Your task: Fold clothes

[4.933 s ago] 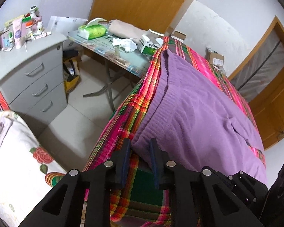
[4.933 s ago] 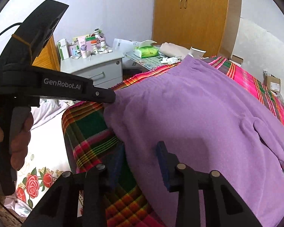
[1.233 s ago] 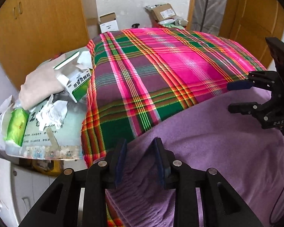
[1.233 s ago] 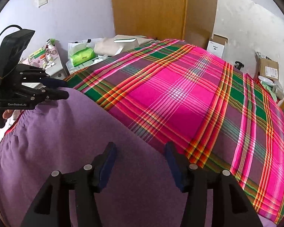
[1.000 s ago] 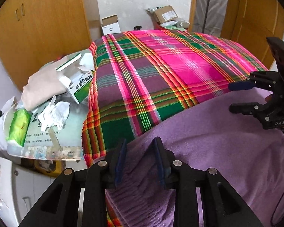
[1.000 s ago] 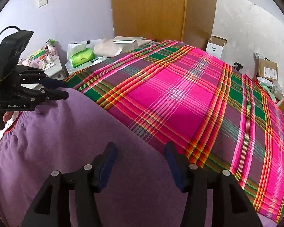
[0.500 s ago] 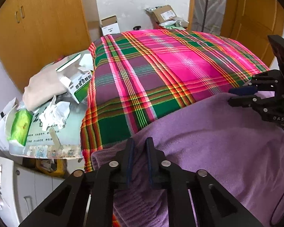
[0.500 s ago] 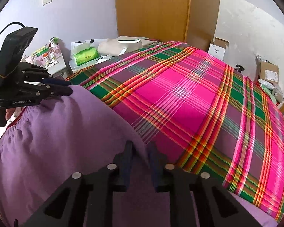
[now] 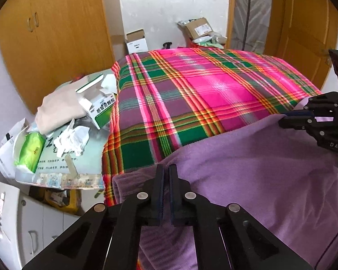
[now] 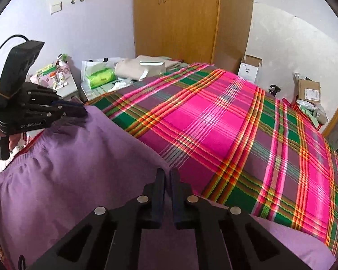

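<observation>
A purple knit garment (image 9: 247, 175) (image 10: 67, 168) lies across the near end of a bed under a pink, green and orange plaid cover (image 9: 202, 94) (image 10: 225, 123). My left gripper (image 9: 166, 169) is shut on the garment's far edge at its left corner, beside the ribbed band. My right gripper (image 10: 167, 173) is shut on the same edge further right. Each gripper shows in the other's view: the right one (image 9: 284, 118) at the far right, the left one (image 10: 83, 110) at the far left, both pinching purple cloth.
Left of the bed a cluttered low table (image 9: 78, 157) carries a green-and-white box (image 9: 101, 110), a beige folded cloth (image 9: 58, 110), tissues and a green packet (image 9: 29, 150). Wooden wardrobe doors (image 10: 175, 18) stand behind. Cardboard boxes (image 9: 136, 41) sit at the far wall. A hand (image 10: 13, 140) holds the left gripper.
Both grippers stood open over the garment's edge a second ago; both have since closed on it. The edge now sits slightly raised between the two.
</observation>
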